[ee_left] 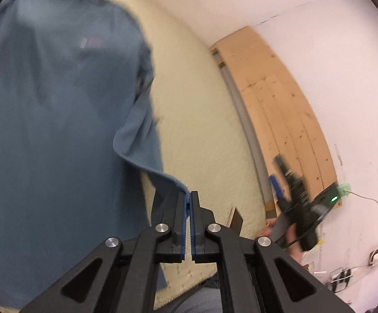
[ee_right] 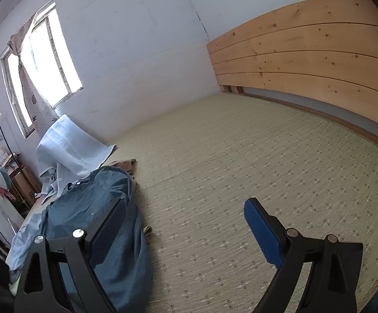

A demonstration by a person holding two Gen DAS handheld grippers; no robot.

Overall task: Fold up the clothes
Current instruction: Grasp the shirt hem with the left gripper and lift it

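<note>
Left wrist view: the left tool (ee_left: 187, 200) sits at 6 o'clock, its blue-padded jaws closed on an edge of a blue-grey T-shirt (ee_left: 58, 130). The garment hangs from the pinch and spreads up across the whole 9 to 11 o'clock side, blurred, a small label faintly visible on the chest. Behind it lies the bed mat (ee_left: 204, 120), pale yellow-green, running from 12 to 6 o'clock. A pine headboard (ee_left: 280, 104) stands at 2 to 3 o'clock against a white wall (ee_left: 332, 65). At 4 o'clock the right tool (ee_left: 290, 193) appears blurred, held in a hand (ee_left: 293, 242), apart from the shirt; a green light glows on its body. Cables and a plug lie near the wall at 4 to 5 o'clock. Right wrist view: the right tool (ee_right: 186, 224) is at 6 o'clock, jaws spread wide and holding nothing, one blue pad at 5 o'clock, the other at 7 o'clock. The patterned bed mat (ee_right: 241, 169) fills the centre. The blue-grey T-shirt (ee_right: 105, 208) lies heaped at 8 o'clock at the mat's edge, collar uppermost, partly behind the left-hand pad. A pale blue cloth (ee_right: 69, 151) is draped just above it at 9 o'clock. A curtained window (ee_right: 43, 65) sits at 10 o'clock; the pine headboard (ee_right: 319, 60) spans 1 to 3 o'clock.
</note>
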